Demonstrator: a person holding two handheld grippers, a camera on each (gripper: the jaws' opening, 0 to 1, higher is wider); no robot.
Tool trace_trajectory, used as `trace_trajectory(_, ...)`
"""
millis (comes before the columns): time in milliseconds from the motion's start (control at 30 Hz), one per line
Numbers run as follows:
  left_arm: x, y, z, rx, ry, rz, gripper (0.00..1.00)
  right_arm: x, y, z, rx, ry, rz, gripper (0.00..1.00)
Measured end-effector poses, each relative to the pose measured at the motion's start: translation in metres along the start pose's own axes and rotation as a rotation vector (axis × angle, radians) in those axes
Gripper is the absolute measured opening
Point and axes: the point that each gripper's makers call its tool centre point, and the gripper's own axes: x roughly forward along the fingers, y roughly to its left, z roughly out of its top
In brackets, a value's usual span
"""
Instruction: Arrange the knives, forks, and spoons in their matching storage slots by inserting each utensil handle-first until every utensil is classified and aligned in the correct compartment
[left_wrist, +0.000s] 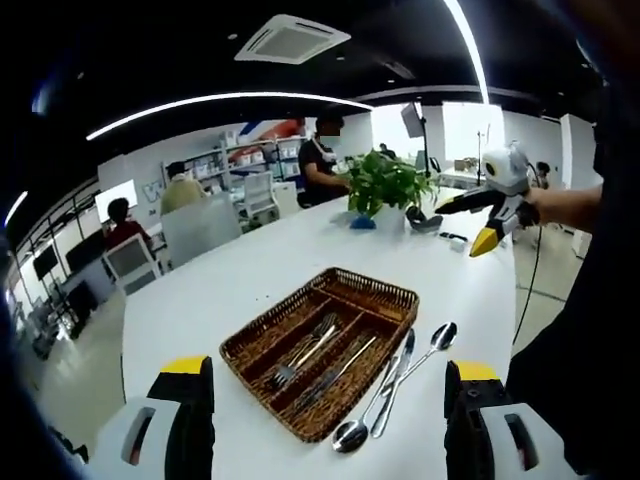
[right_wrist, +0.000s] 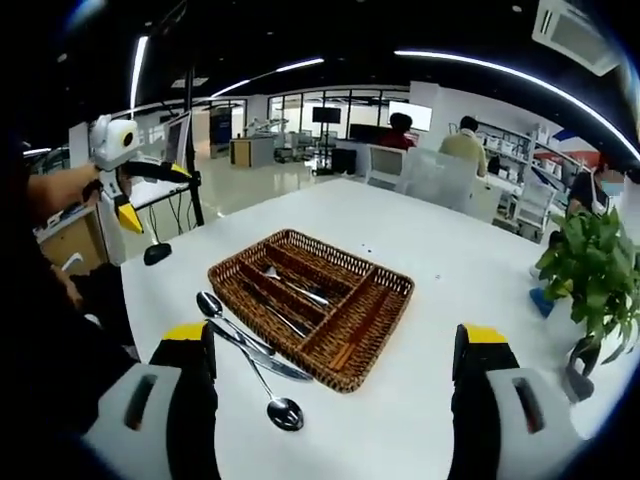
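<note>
A brown wicker cutlery tray (left_wrist: 398, 292) (right_wrist: 392, 281) with long compartments sits on the white table. Forks (left_wrist: 300, 352) (right_wrist: 290, 285) and a knife (left_wrist: 338, 373) lie inside it. Beside the tray on the table lie two spoons (left_wrist: 352, 433) (right_wrist: 283, 411) and a knife (left_wrist: 402, 380) (right_wrist: 262, 357). My left gripper (left_wrist: 330, 367) hovers open above the tray's near end, holding nothing; it also appears raised at the side (right_wrist: 140, 190). My right gripper (right_wrist: 335, 335) is open and empty over the tray's near corner, and it is seen lifted near the plant (left_wrist: 480, 220).
A potted green plant (left_wrist: 385, 185) (right_wrist: 592, 262) stands at the table's far end with a blue item (right_wrist: 541, 301) at its foot. A small black object (right_wrist: 157, 253) lies near the table edge. People sit at desks behind. Bare white tabletop (left_wrist: 230, 275) surrounds the tray.
</note>
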Motion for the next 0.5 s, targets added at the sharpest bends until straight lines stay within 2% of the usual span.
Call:
trace_trajectory(233,0.018,-0.018,0.011,0.055,0.025,-0.069,1.00,-0.008,-0.006,-0.001,0.013,-0.007,-0.016,1.00)
trace_trajectory(333,0.022,-0.025,0.013,0.041,0.026,-0.106,0.91,-0.011,-0.007,-0.001,0.005,-0.009,-0.020,1.00)
trace_trajectory(500,0.036,-0.034,0.015,0.062,0.046,-0.133,0.91,-0.015,-0.010,-0.003,0.006,-0.010,-0.025,1.00)
